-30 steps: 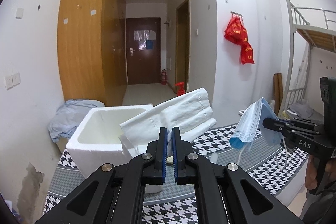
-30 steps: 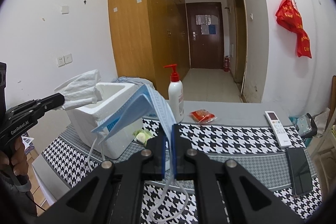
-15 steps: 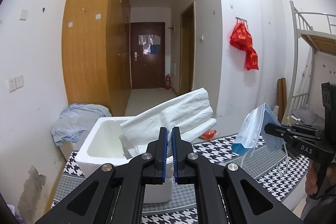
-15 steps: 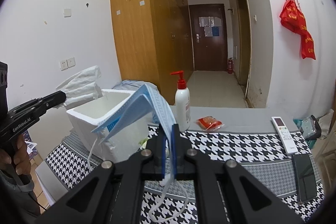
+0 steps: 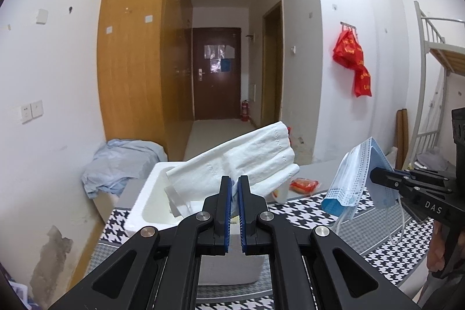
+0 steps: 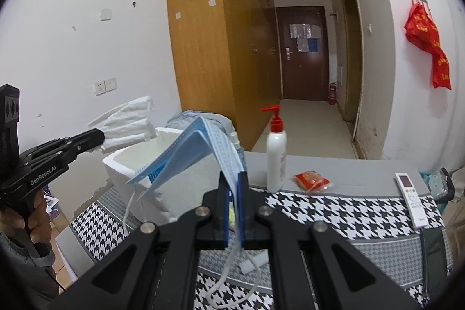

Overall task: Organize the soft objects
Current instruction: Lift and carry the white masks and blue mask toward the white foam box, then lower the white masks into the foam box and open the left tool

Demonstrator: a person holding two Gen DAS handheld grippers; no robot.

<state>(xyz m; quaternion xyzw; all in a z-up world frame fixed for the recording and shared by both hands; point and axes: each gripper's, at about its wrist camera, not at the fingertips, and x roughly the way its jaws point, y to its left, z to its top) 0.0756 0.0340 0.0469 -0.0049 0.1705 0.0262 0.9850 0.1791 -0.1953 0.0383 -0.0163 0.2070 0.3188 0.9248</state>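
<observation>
Now — step: carrying both to the box [image 5: 162,202].
Left tongs [image 5: 234,188]: clamped on tissue [image 5: 247,159].
Right tongs [image 6: 233,185]: clamped on mask [image 6: 200,147].
Next: box at 11 o'clock — release inside.

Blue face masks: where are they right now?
The blue face masks hang pinched in the right gripper, in the air above the houndstooth cloth, just right of the white foam box.

White lettering reading "DAS" marks the side of the black right gripper [image 5: 375,176], seen at the right of the foam box [image 5: 145,202] in the left wrist view. "GenRobot.AI" runs along the left gripper [image 6: 98,137], left of that box. The red hanging bags' yellow characters are illegible.
</observation>
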